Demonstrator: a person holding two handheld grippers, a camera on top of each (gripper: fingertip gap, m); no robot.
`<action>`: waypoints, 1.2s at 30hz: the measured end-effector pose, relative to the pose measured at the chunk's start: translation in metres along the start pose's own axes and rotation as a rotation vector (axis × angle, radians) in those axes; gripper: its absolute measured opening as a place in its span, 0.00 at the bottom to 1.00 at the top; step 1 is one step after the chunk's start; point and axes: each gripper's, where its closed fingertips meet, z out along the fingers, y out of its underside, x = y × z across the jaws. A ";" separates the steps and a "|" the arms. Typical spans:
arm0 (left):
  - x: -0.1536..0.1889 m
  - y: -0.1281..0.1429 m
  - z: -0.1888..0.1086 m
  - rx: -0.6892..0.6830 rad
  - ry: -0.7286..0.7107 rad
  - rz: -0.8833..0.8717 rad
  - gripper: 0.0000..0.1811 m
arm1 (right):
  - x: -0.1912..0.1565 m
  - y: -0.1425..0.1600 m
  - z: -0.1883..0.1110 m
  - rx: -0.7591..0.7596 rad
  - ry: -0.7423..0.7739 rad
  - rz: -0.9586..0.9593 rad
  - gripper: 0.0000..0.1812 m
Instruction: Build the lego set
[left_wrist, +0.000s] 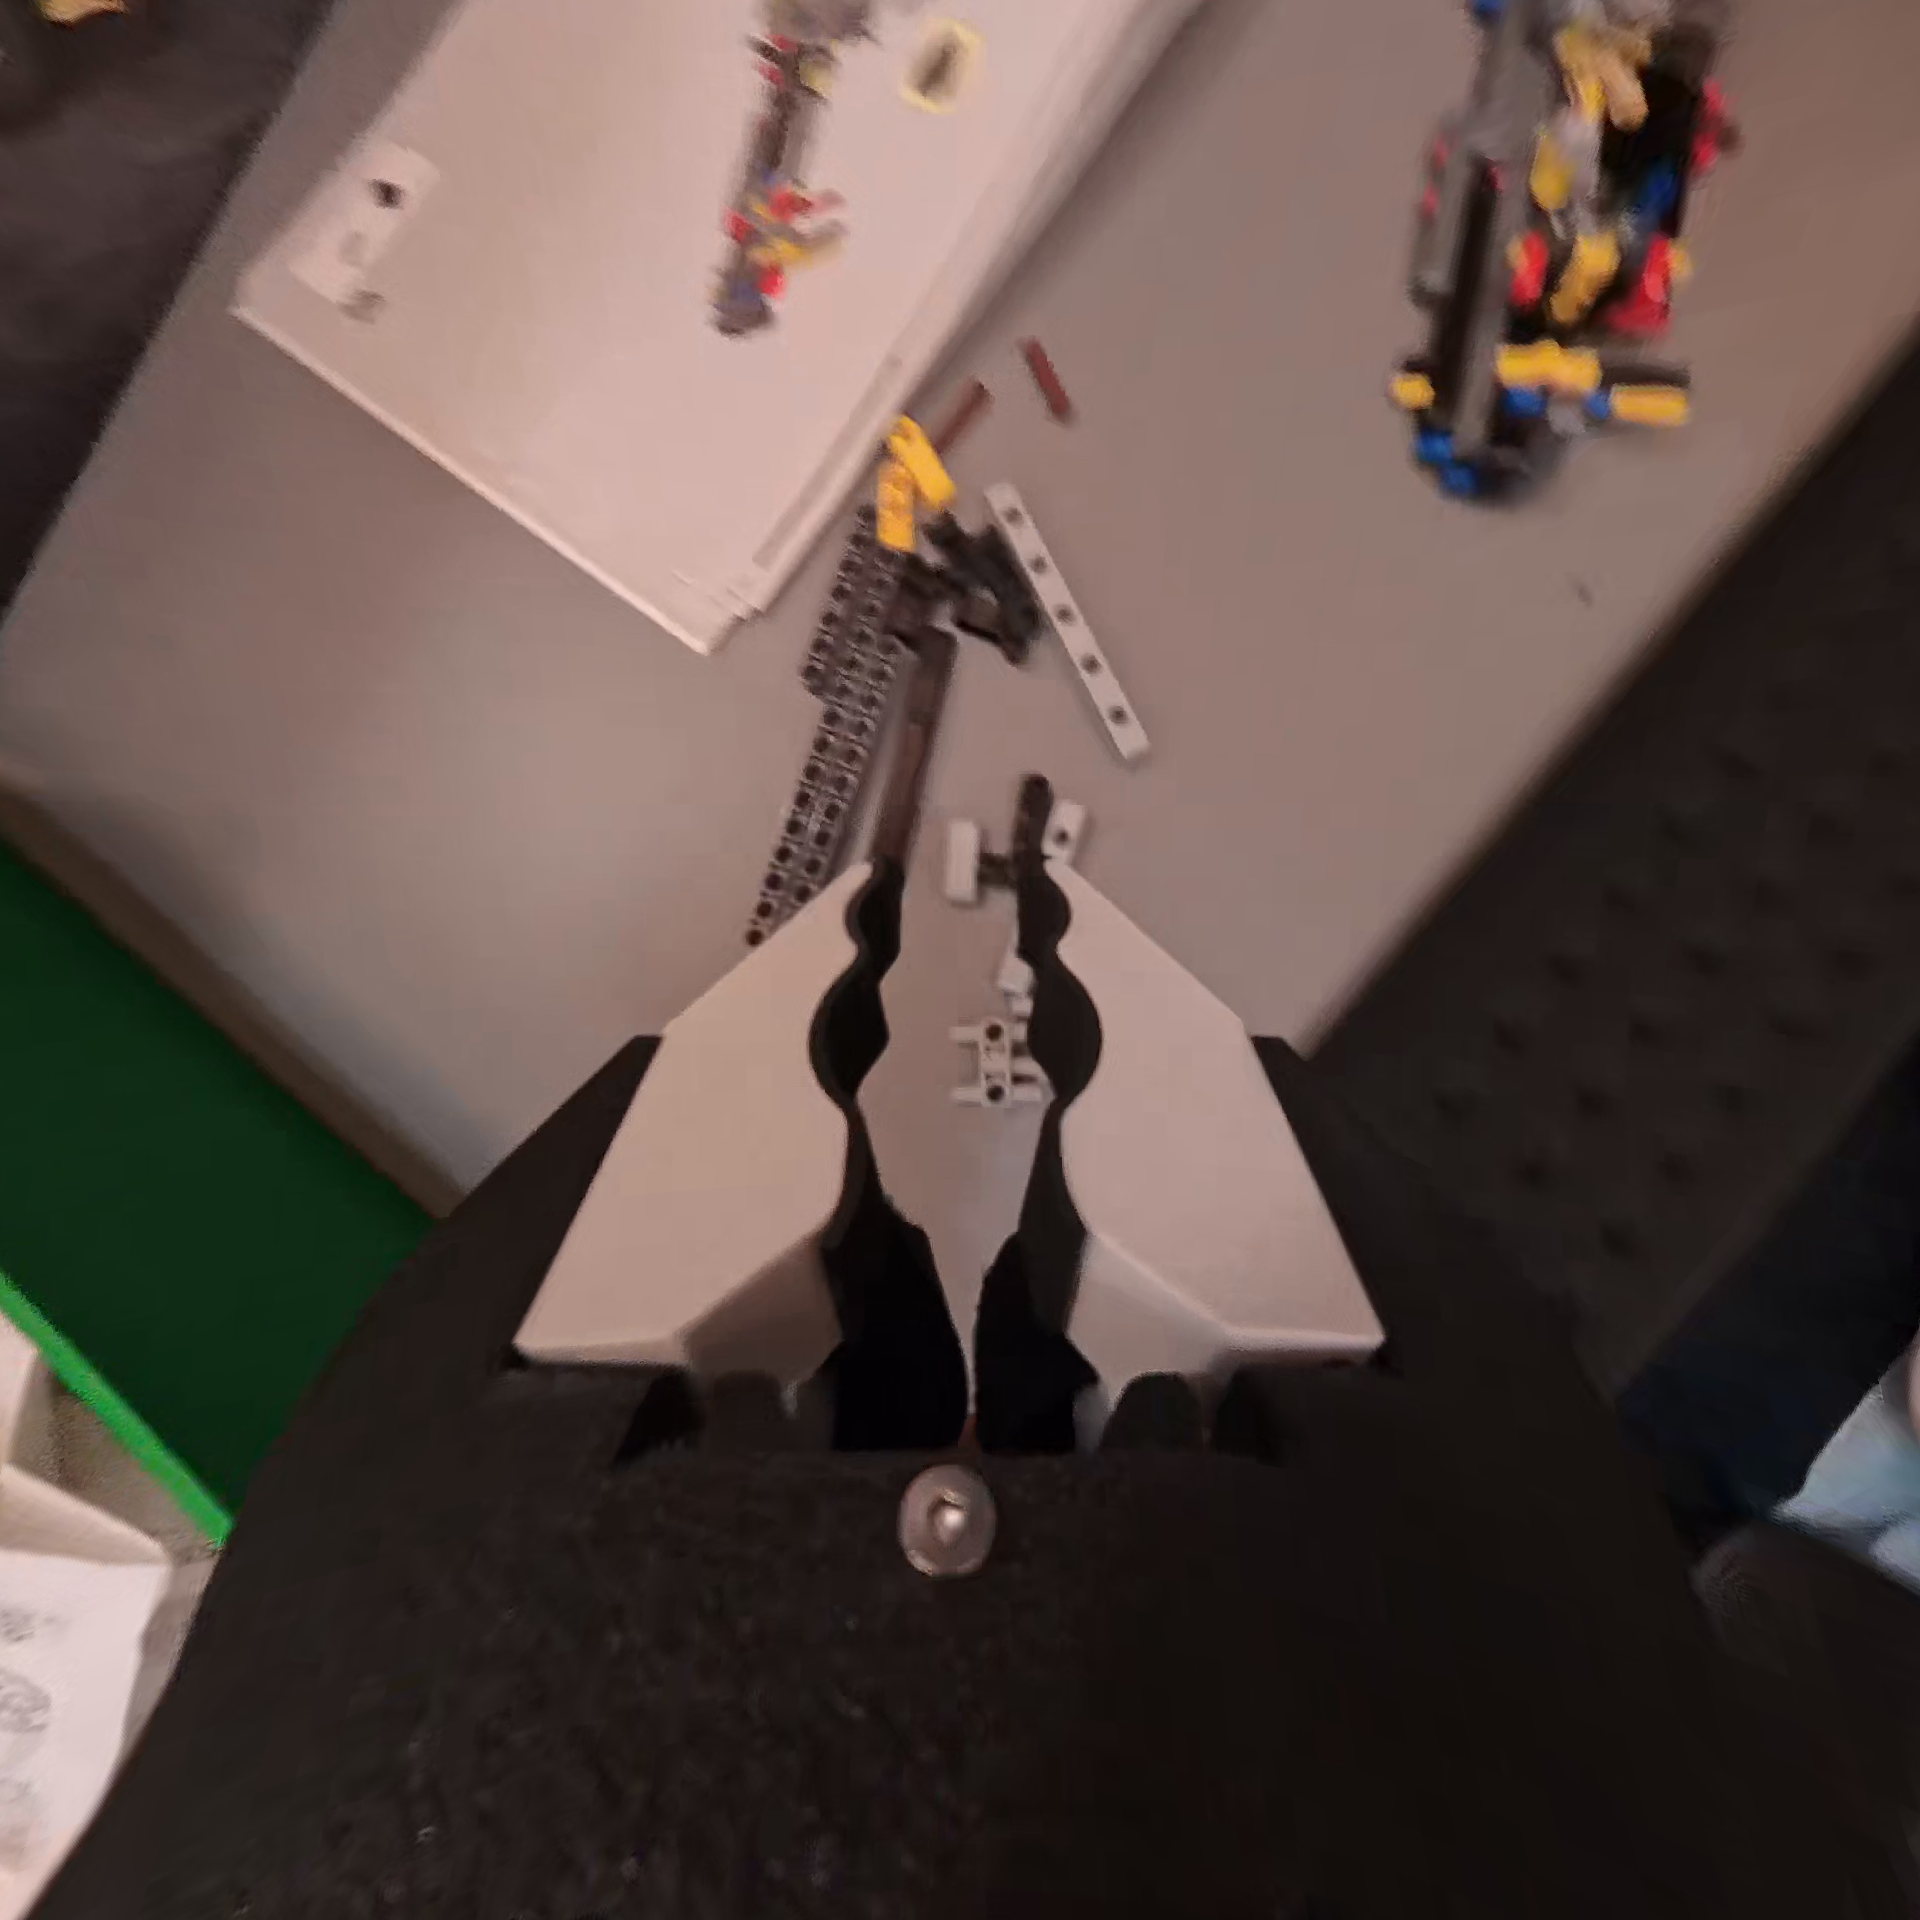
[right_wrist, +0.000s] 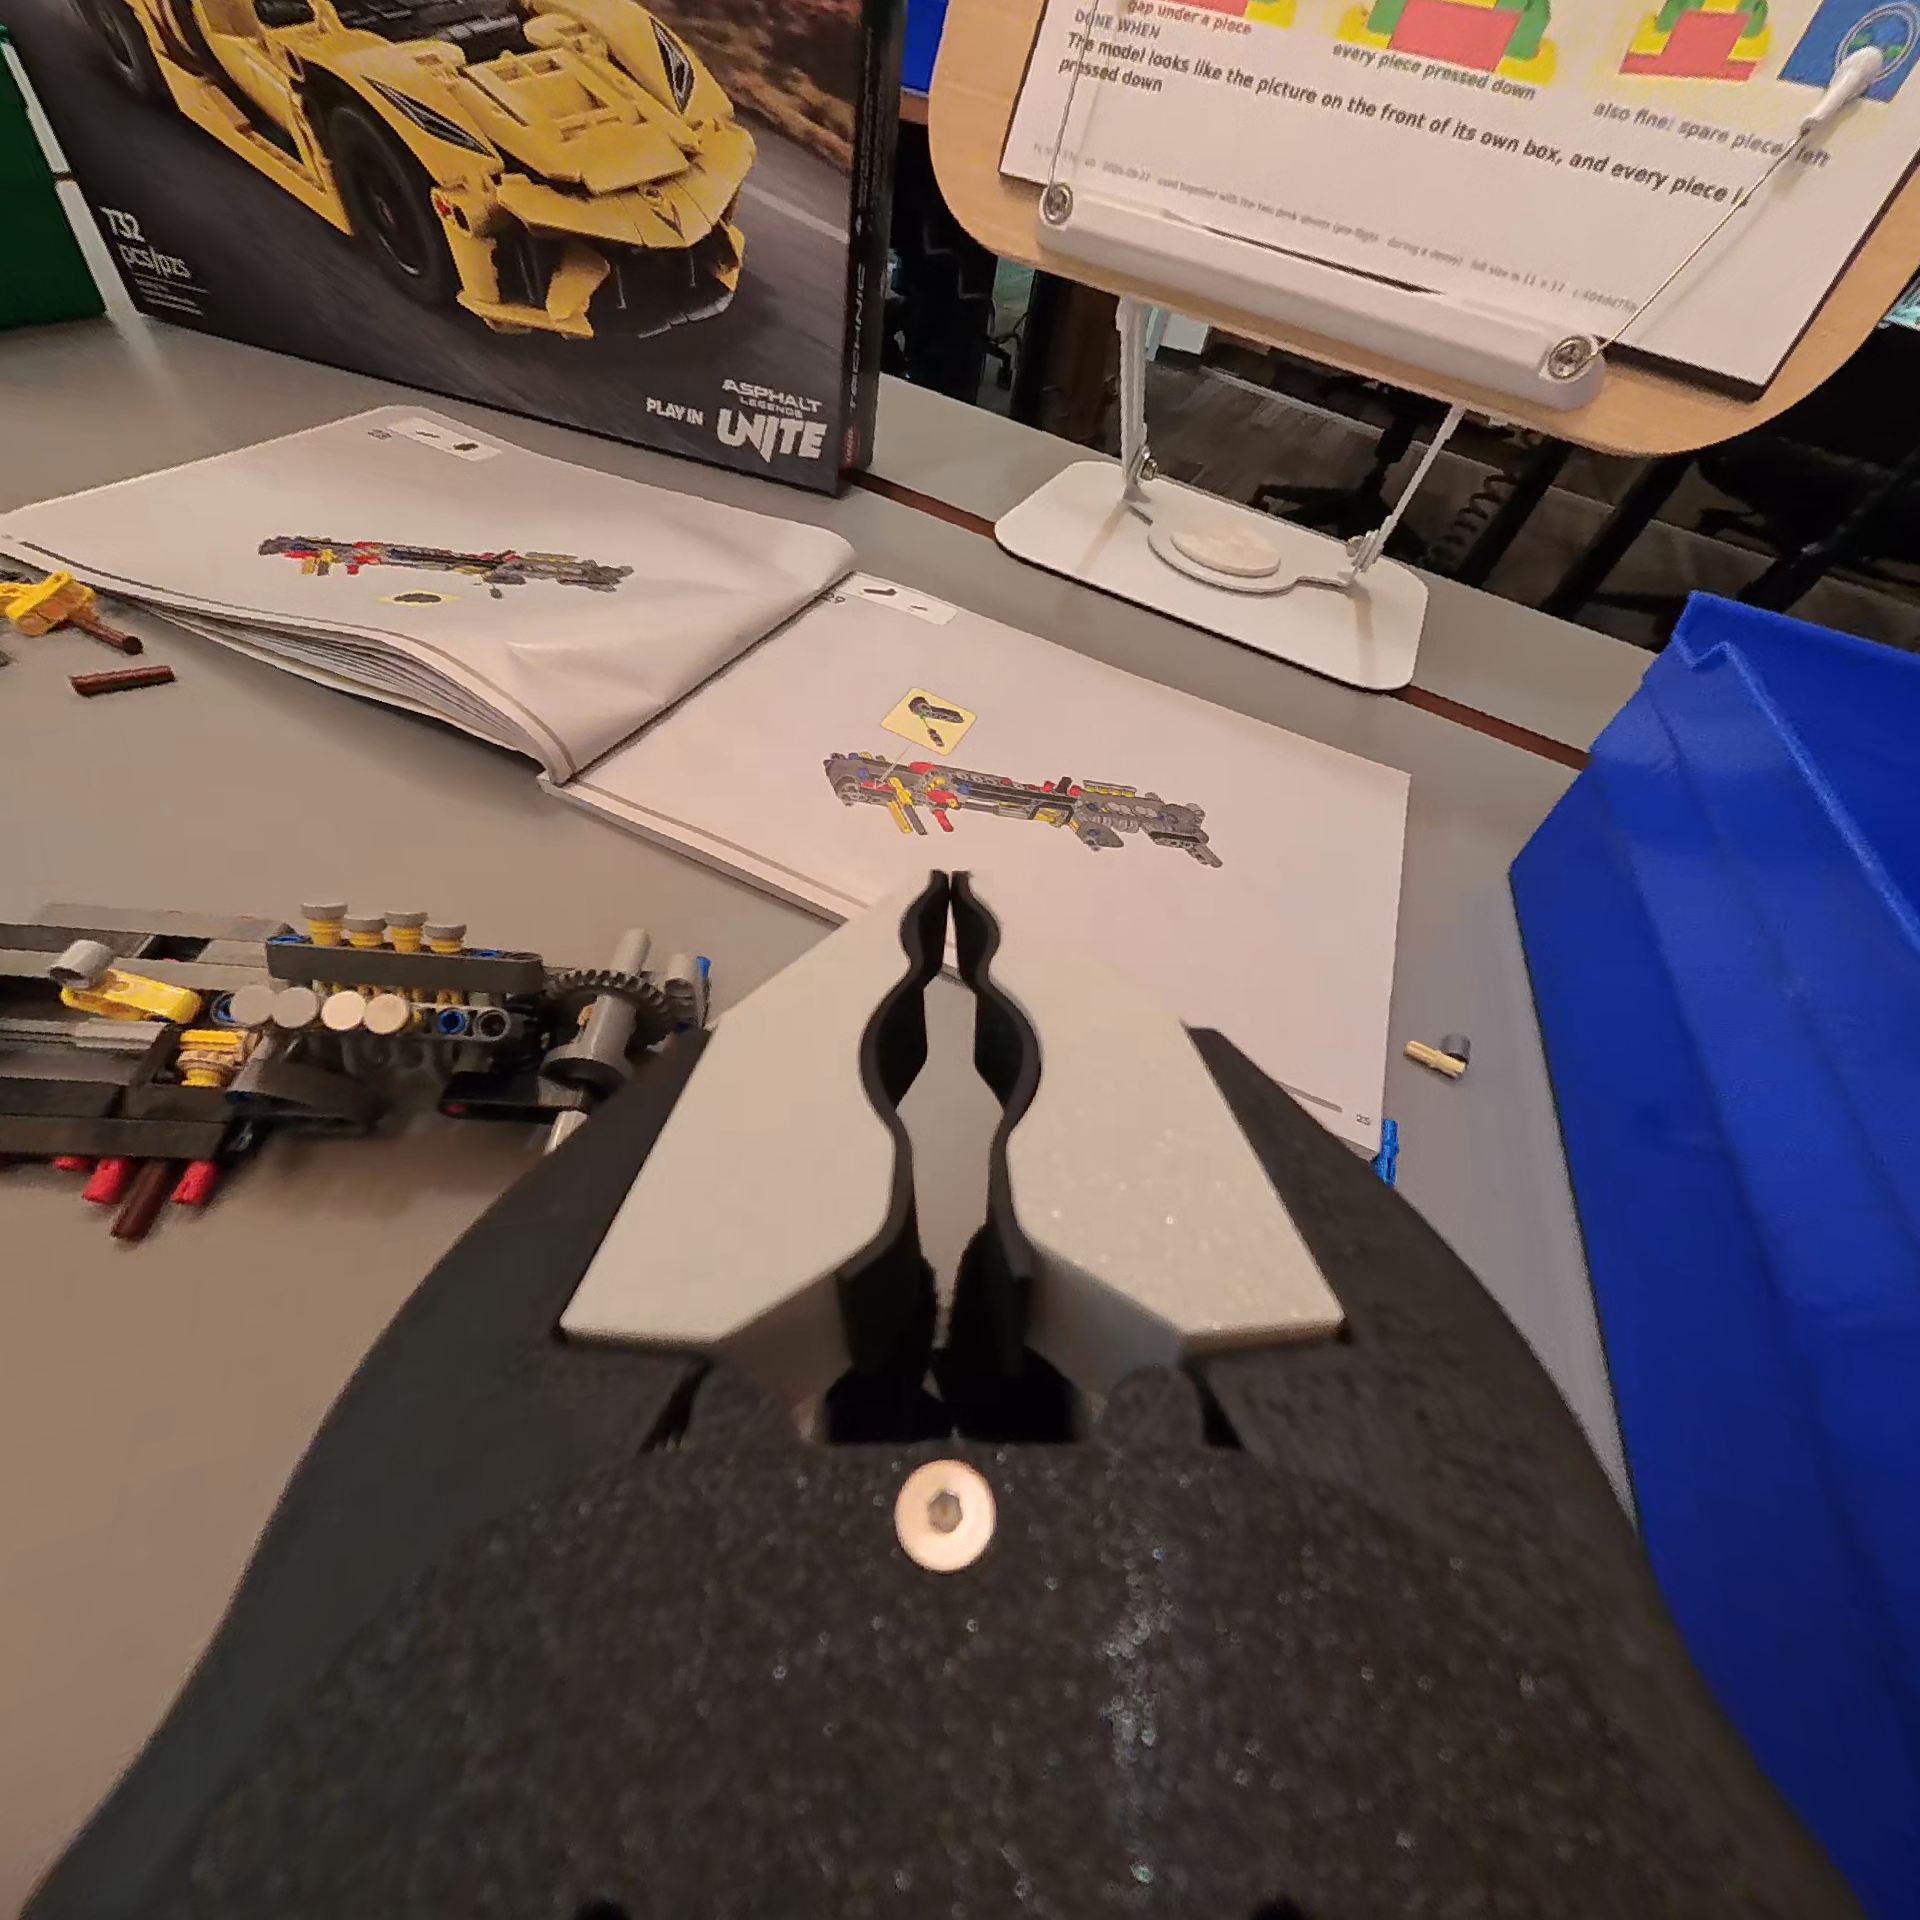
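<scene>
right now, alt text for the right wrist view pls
The right gripper, shut and empty, hovers over an open instruction booklet on a grey table. A partly built model lies left, a blue bin right, the set's box behind.

Grey table across the middle of the right wrist view, dull and evenly lit. Blue bin at the right edge. White-based wooden document stand at upper right. Dark clutter beyond the table's far edge, too dim to tell. In the left wrist view, dark patterned floor at right, green surface at lower left.
</scene>
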 end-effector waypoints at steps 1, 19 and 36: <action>0.005 0.006 0.003 -0.015 0.007 0.039 0.08 | -0.001 0.001 0.000 -0.004 -0.004 -0.002 0.00; 0.009 0.013 0.066 -0.229 0.074 0.155 0.08 | -0.006 0.002 0.002 -0.010 -0.034 -0.009 0.00; 0.018 0.018 0.061 -0.239 0.115 0.176 0.10 | -0.008 0.002 0.002 -0.009 -0.052 -0.003 0.00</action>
